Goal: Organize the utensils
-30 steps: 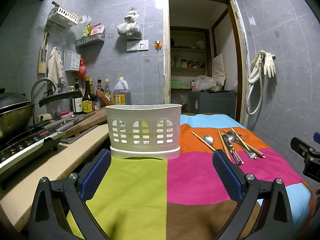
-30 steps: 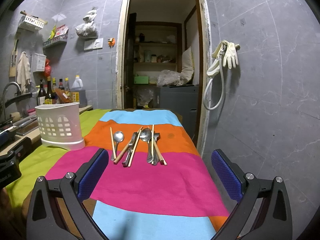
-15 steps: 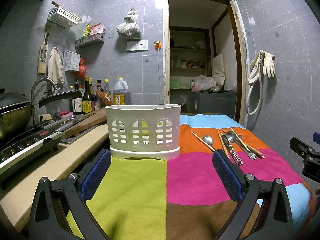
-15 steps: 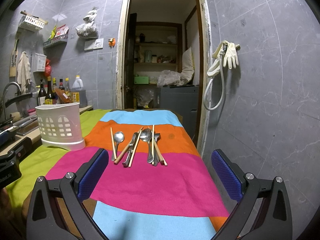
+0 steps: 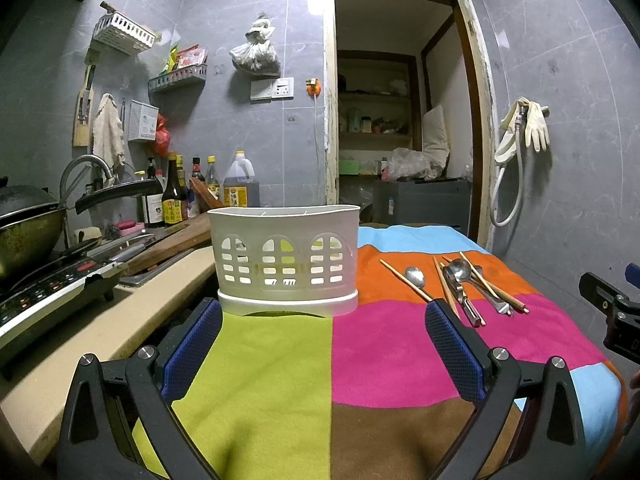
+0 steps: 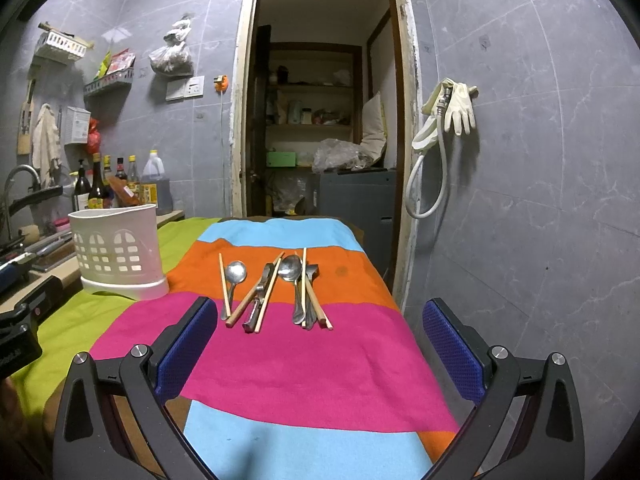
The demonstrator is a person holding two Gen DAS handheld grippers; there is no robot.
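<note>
Both the left gripper [image 5: 323, 344] and right gripper [image 6: 320, 344] hover with fingers spread wide, grasping nothing. The white utensil holder [image 5: 285, 260] stands just beyond the left fingers. The spoons and chopsticks [image 6: 276, 290] lie on the striped cloth [image 6: 304, 364] ahead of the right fingers.

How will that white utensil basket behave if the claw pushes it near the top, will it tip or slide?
The white utensil basket looks like thin perforated plastic and no utensils show above its rim, so it is probably light. It stands tall on a narrow base on the soft cloth, so a high push may tip it. A low push would more likely slide it.
</note>
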